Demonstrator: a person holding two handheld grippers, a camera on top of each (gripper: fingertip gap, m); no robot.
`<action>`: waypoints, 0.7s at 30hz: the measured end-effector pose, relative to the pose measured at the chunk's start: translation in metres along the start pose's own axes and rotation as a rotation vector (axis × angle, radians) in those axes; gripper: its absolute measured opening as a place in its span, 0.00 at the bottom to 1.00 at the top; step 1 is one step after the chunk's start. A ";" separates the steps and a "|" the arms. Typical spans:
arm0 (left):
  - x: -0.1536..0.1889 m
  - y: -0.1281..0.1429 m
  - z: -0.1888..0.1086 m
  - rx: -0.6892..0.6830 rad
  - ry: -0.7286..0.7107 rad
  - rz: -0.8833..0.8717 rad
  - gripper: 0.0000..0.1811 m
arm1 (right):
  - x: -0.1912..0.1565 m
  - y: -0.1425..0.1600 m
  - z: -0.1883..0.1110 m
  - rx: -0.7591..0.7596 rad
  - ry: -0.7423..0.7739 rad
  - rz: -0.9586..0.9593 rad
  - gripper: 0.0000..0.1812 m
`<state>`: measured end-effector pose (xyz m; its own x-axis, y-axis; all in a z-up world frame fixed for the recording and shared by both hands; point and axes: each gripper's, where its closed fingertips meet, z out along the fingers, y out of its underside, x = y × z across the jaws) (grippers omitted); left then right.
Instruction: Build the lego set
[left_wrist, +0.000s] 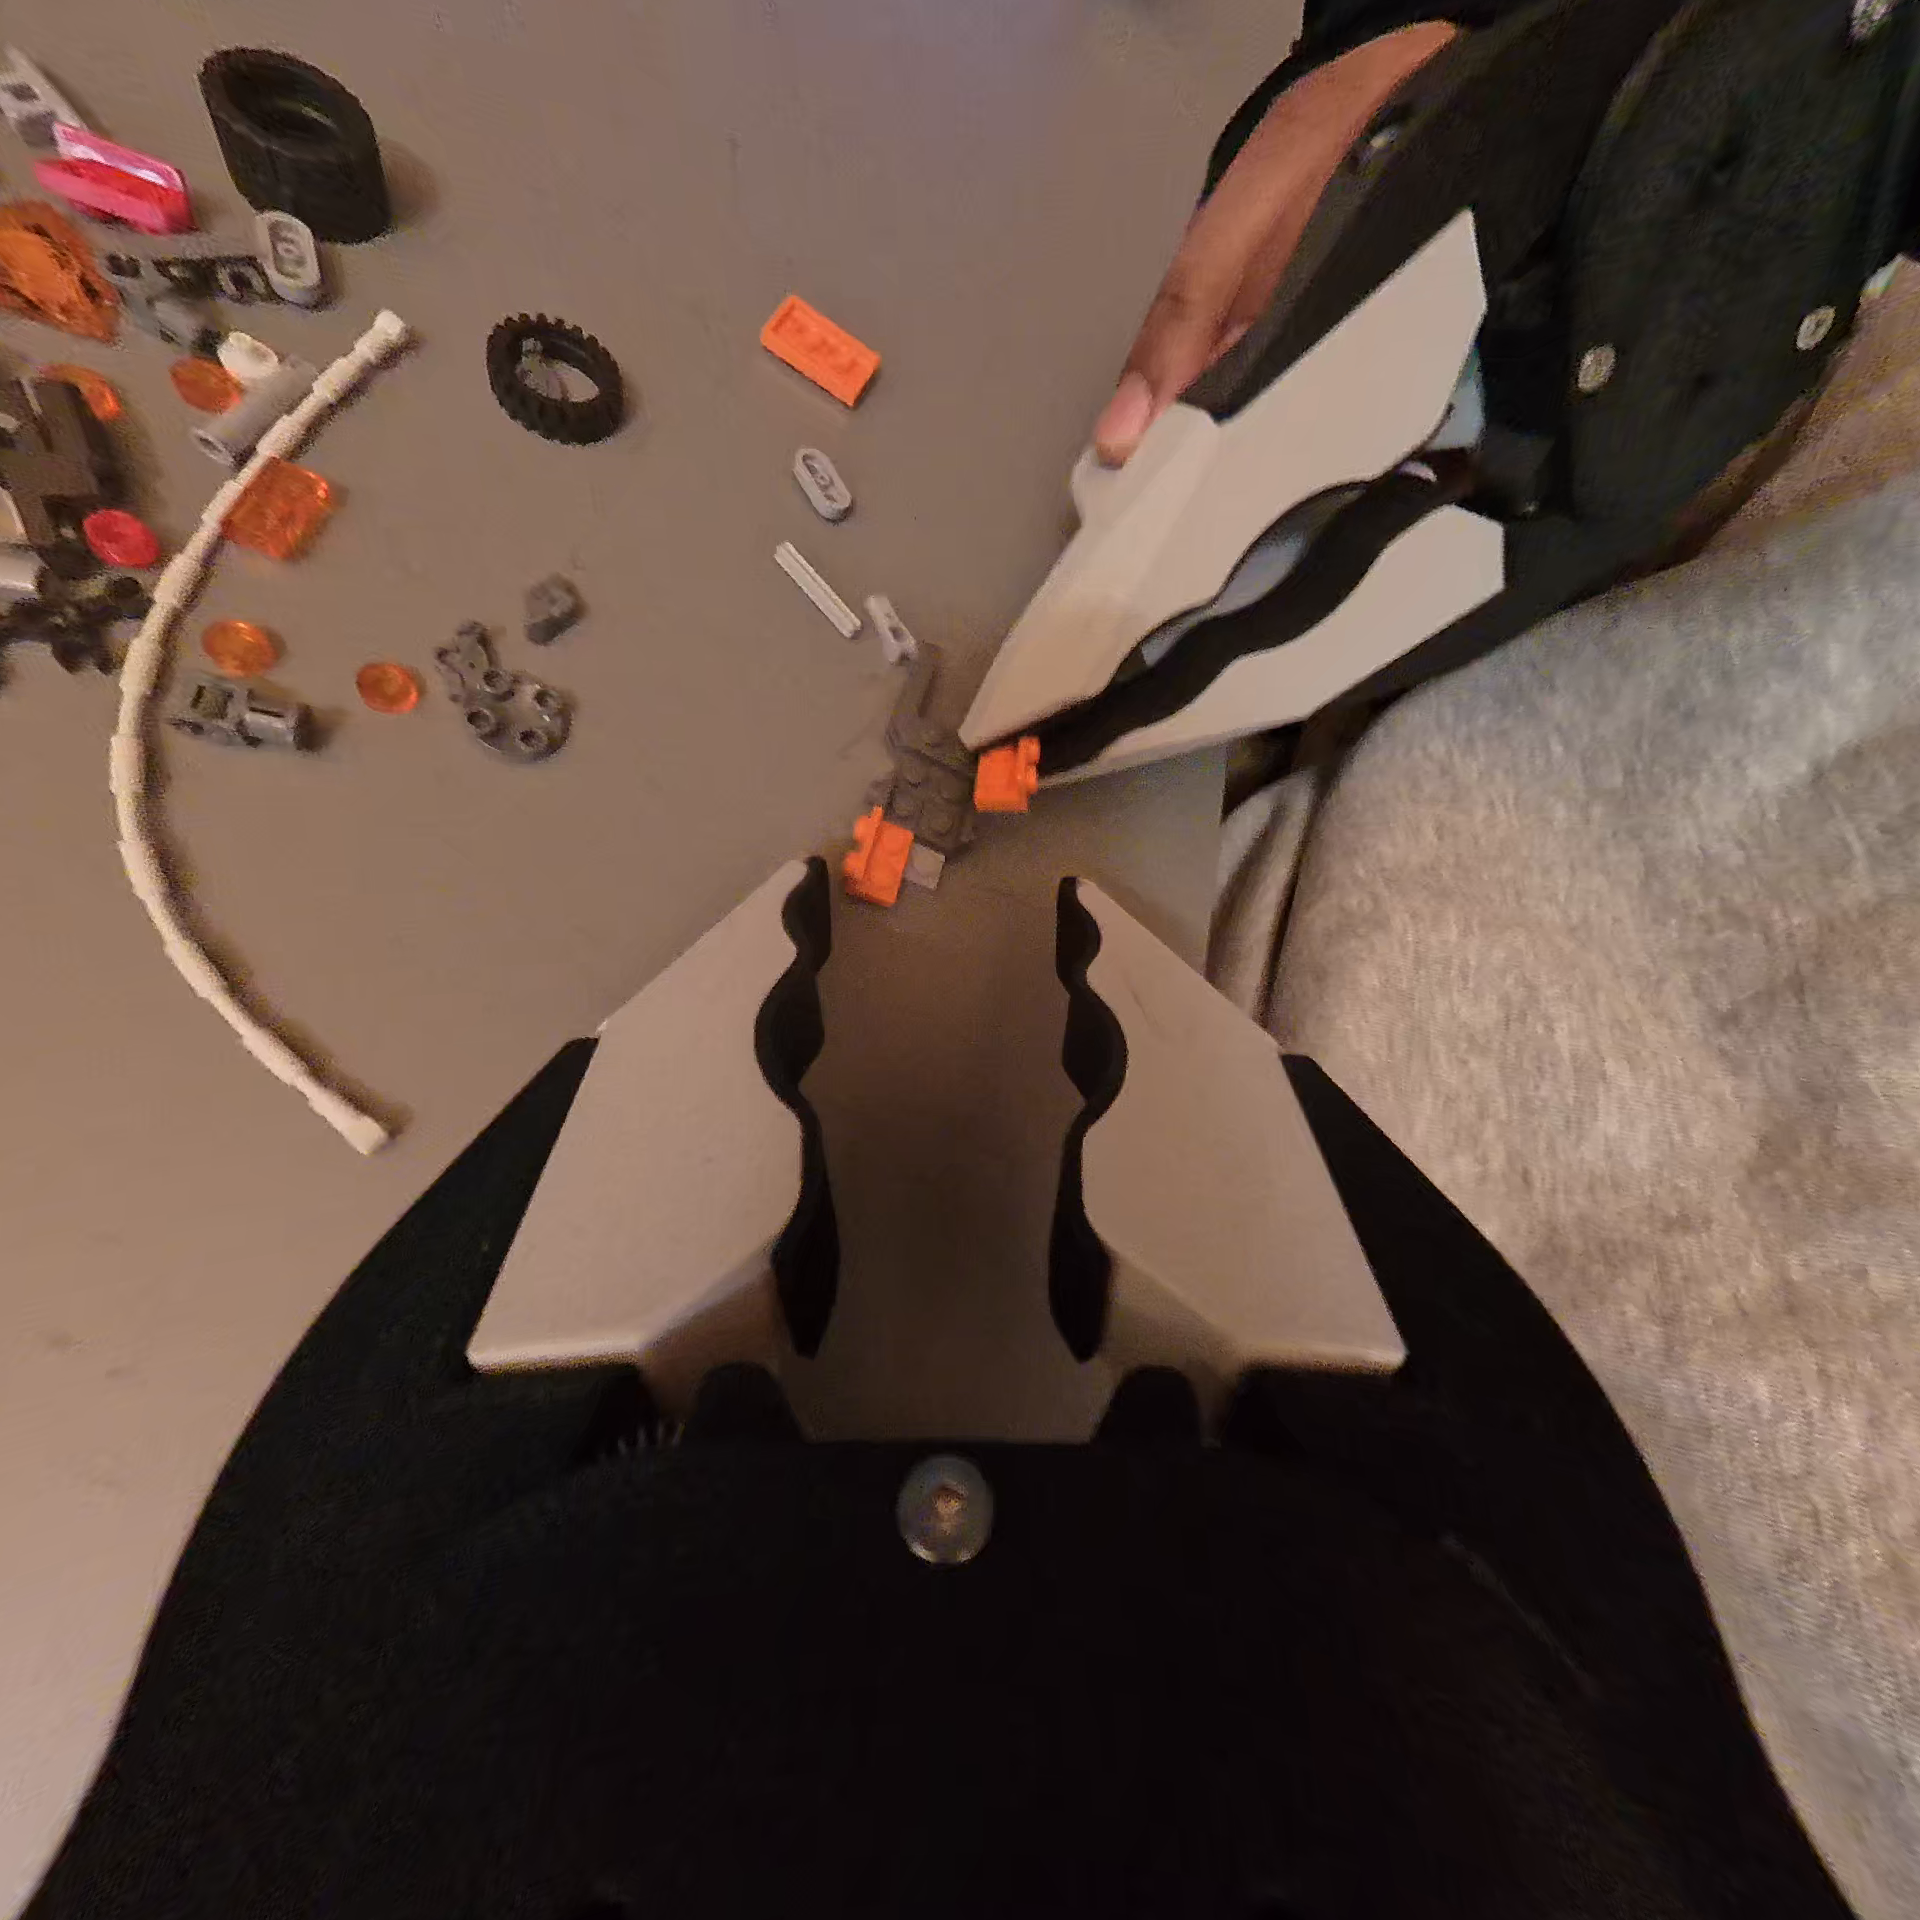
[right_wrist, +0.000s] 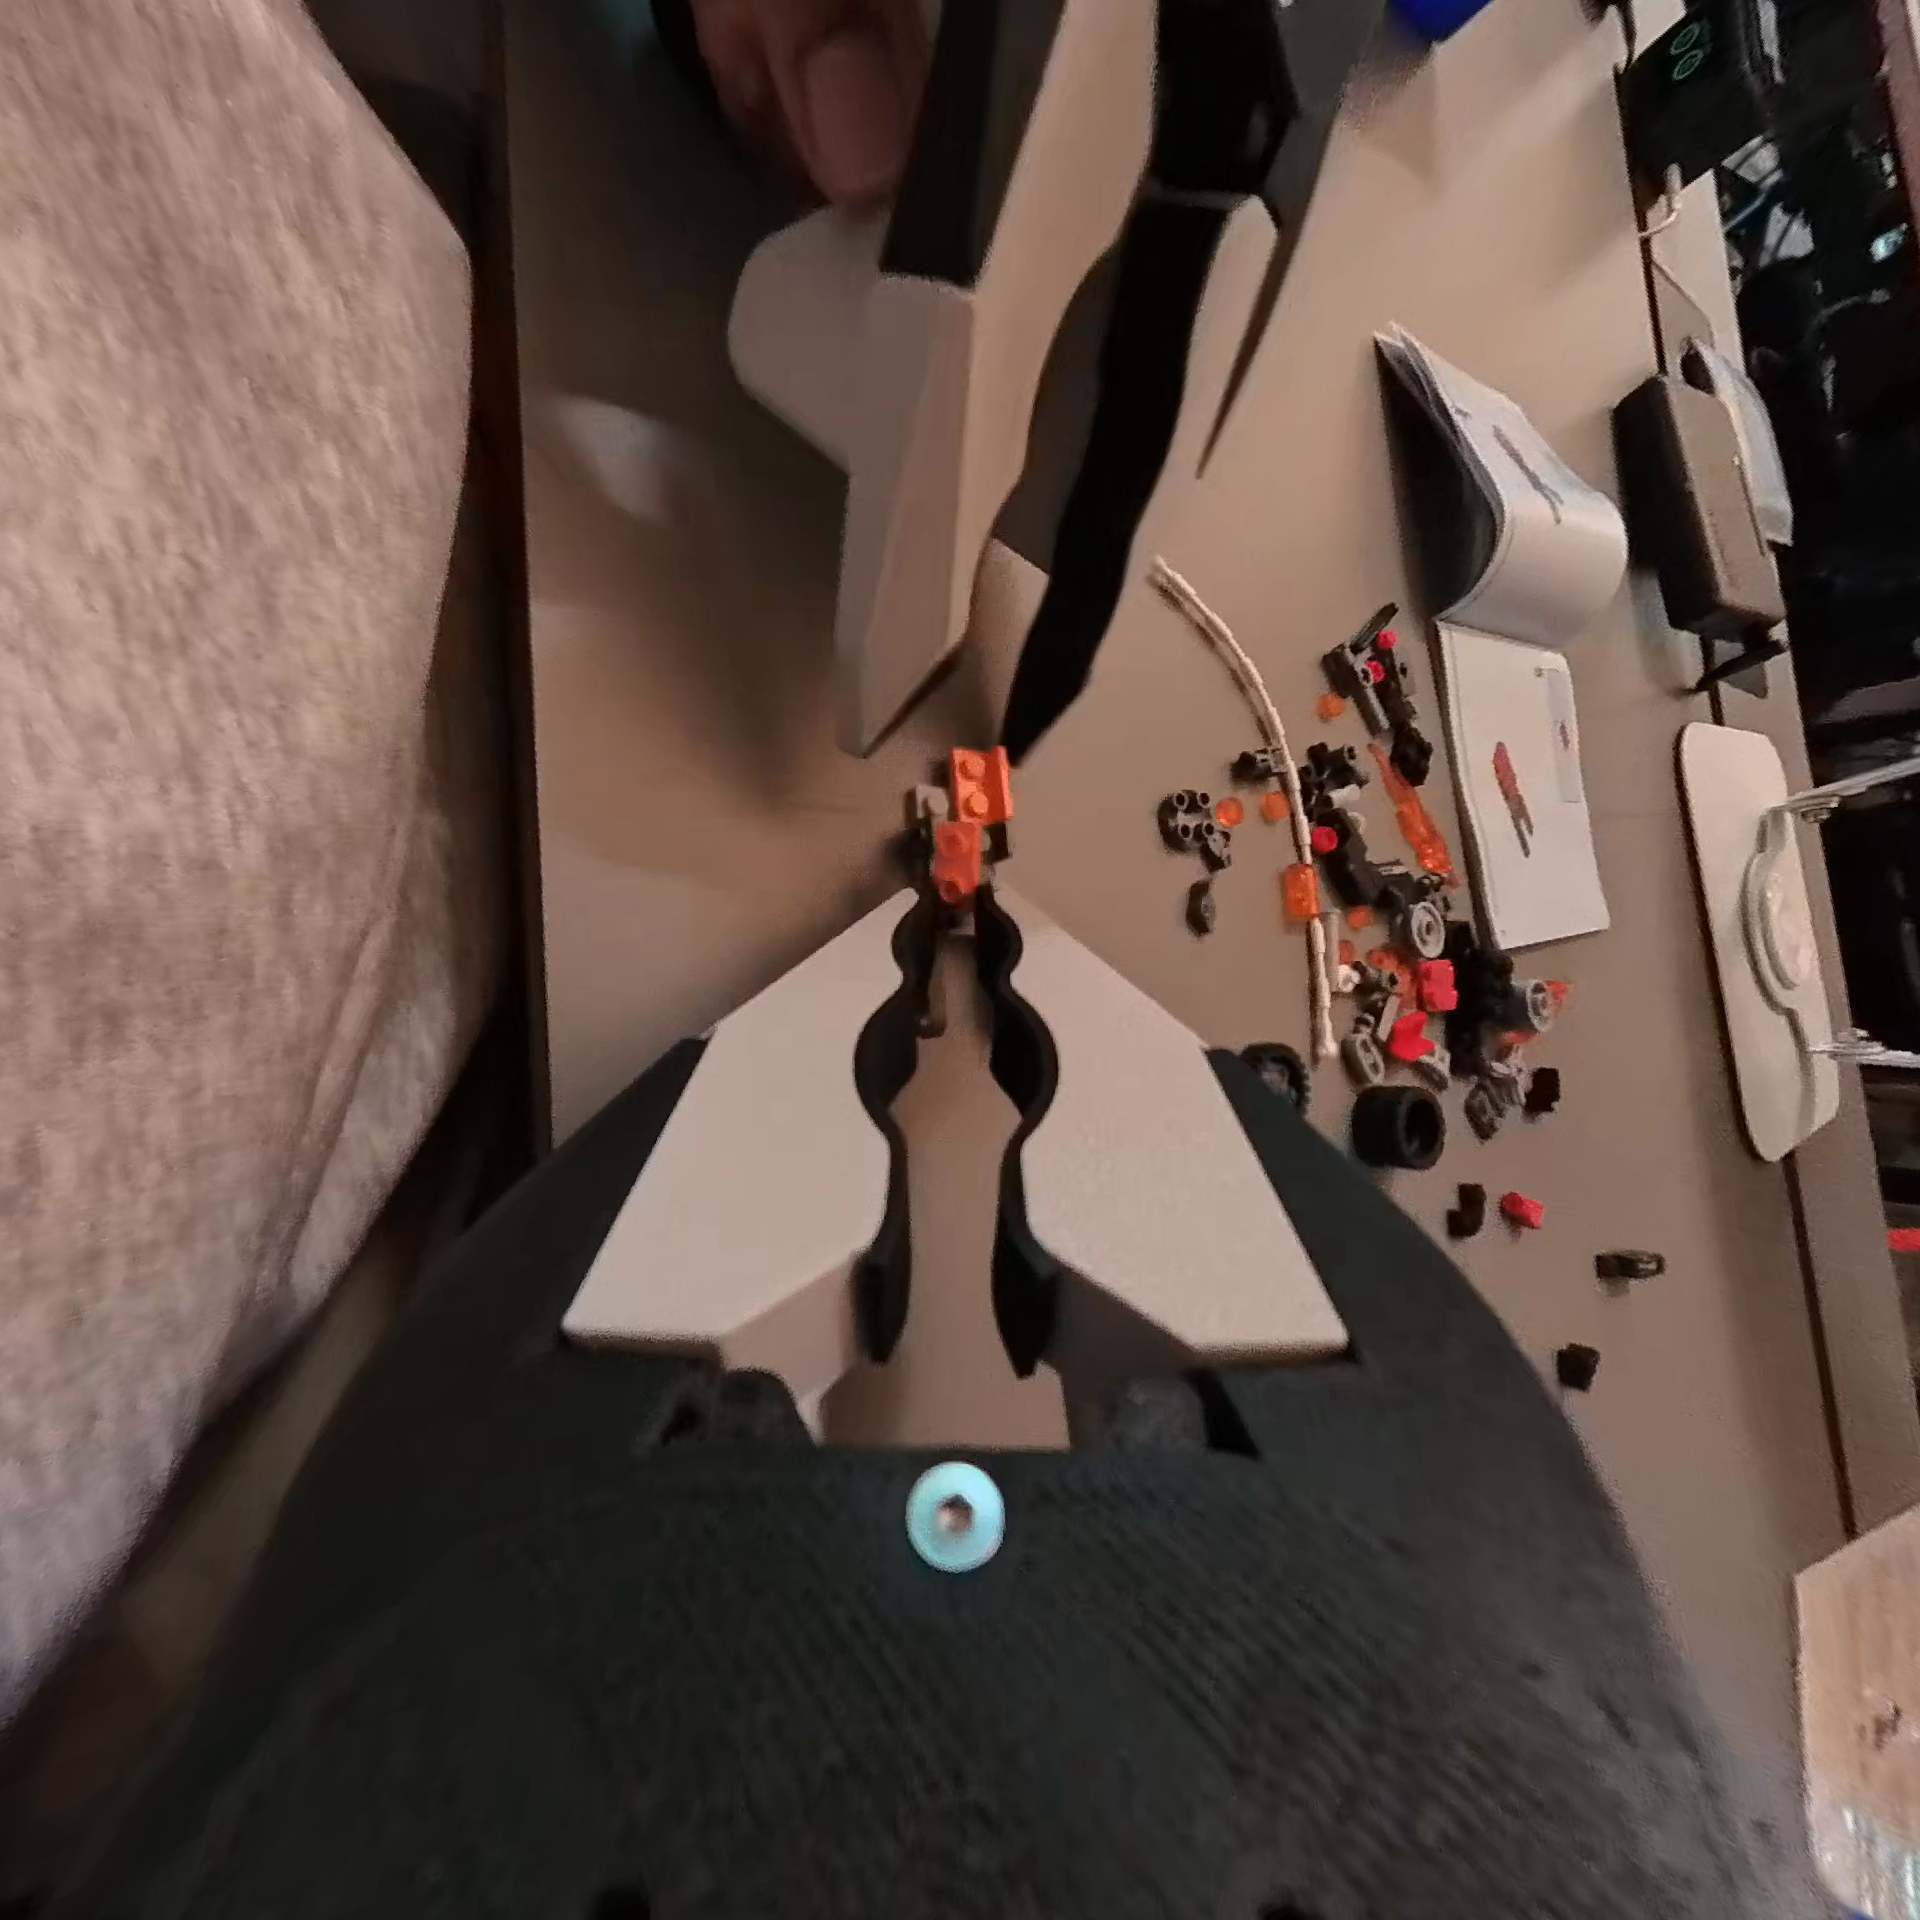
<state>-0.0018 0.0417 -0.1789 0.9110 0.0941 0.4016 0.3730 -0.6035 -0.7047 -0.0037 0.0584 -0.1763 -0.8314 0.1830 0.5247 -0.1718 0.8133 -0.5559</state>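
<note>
A small dark grey plate assembly (left_wrist: 928, 777) sits near the table's front edge with an orange brick (left_wrist: 873, 857) at its near end; it also shows in the right wrist view (right_wrist: 977, 787). My right gripper (right_wrist: 951, 906) is shut on a second orange brick (right_wrist: 956, 860) and holds it against the assembly's edge. From the left wrist view this gripper (left_wrist: 997, 756) comes in from the upper right with its brick (left_wrist: 1006, 775). My left gripper (left_wrist: 945, 883) is open and empty, with its tips just short of the assembly. I cannot tell whether the assembly rests on the table.
Loose parts lie to the left: a black tyre (left_wrist: 296, 145), a small wheel (left_wrist: 556, 379), an orange plate (left_wrist: 821, 348), a white flexible hose (left_wrist: 197, 748), grey connectors and clear orange studs. A person's grey clothing (left_wrist: 1558, 1039) borders the right. An open instruction booklet (right_wrist: 1527, 790) lies beyond the parts pile (right_wrist: 1403, 935). The tips of both grippers are at nearly the same place.
</note>
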 end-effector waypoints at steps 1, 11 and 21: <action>0.003 0.002 0.000 -0.001 0.011 -0.005 0.23 | 0.001 0.002 -0.001 -0.008 0.001 0.003 0.03; 0.036 0.008 -0.001 0.023 0.094 0.029 0.21 | 0.017 0.012 -0.011 -0.016 0.076 -0.001 0.03; 0.012 -0.005 0.004 0.082 0.006 -0.120 0.25 | -0.010 0.028 -0.018 -0.069 0.010 -0.168 0.03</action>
<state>0.0082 0.0489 -0.1728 0.8580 0.1573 0.4890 0.4927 -0.5217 -0.6965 0.0090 0.0890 -0.1850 -0.7890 0.0466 0.6126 -0.2706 0.8688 -0.4146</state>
